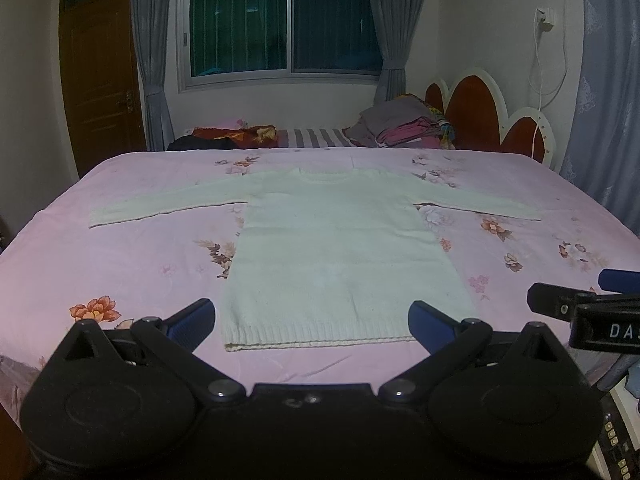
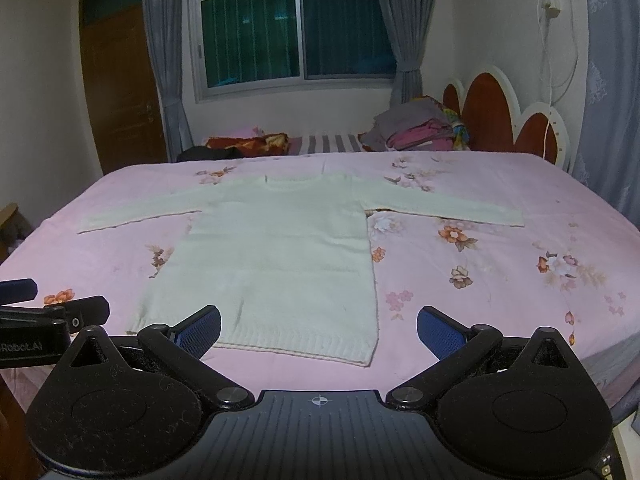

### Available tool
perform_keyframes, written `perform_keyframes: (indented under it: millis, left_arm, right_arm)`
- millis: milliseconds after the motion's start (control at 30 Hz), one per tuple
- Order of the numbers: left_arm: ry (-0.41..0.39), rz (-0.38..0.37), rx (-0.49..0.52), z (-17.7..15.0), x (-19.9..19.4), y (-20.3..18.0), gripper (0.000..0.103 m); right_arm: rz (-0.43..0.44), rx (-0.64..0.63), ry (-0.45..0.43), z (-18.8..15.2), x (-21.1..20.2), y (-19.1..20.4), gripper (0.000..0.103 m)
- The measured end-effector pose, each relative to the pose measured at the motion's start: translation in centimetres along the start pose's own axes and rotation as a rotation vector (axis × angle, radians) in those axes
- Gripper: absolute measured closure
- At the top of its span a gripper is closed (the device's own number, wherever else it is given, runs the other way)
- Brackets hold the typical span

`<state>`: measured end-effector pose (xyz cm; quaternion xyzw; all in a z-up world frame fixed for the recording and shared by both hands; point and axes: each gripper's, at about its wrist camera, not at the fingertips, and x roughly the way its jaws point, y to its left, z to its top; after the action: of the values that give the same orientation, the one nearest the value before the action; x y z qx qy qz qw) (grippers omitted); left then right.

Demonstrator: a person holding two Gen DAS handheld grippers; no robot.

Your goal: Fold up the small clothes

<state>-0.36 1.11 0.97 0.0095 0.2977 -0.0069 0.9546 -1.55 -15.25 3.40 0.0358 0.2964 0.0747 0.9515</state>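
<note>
A small cream knit sweater (image 1: 340, 248) lies flat on the pink floral bedsheet (image 1: 120, 272), both sleeves spread out, hem toward me. It also shows in the right wrist view (image 2: 276, 252). My left gripper (image 1: 312, 322) is open and empty, hovering just before the hem. My right gripper (image 2: 319, 330) is open and empty, near the hem's right corner. The right gripper also shows at the right edge of the left wrist view (image 1: 580, 300). The left gripper shows at the left edge of the right wrist view (image 2: 52, 308).
A pile of folded clothes (image 1: 404, 124) sits at the far side by the red and white headboard (image 1: 500, 120). Dark and red fabrics (image 1: 224, 138) lie at the far left. A window, curtains and a brown door (image 1: 100, 80) stand behind.
</note>
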Motion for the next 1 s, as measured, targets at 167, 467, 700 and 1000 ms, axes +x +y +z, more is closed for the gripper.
perform_keyframes:
  millis: [167, 467, 700, 1000]
  left_arm:
    - [-0.005, -0.004, -0.004, -0.19, -0.14, 0.27, 0.001]
    - [-0.009, -0.008, -0.007, -0.22, -0.38, 0.39, 0.001]
    - [-0.009, -0.007, -0.005, -0.2, -0.46, 0.47, 0.001]
    - [-0.016, -0.004, -0.005, -0.28, -0.73, 0.84, 0.001]
  right_arm:
    - [-0.002, 0.003, -0.004, 0.19, -0.21, 0.15, 0.0]
    - [-0.003, 0.002, -0.01, 0.16, -0.65, 0.37, 0.0]
    - [-0.002, 0.002, -0.013, 0.13, -0.86, 0.36, 0.0]
    - [0.0, 0.003, -0.015, 0.31, -1.03, 0.18, 0.0]
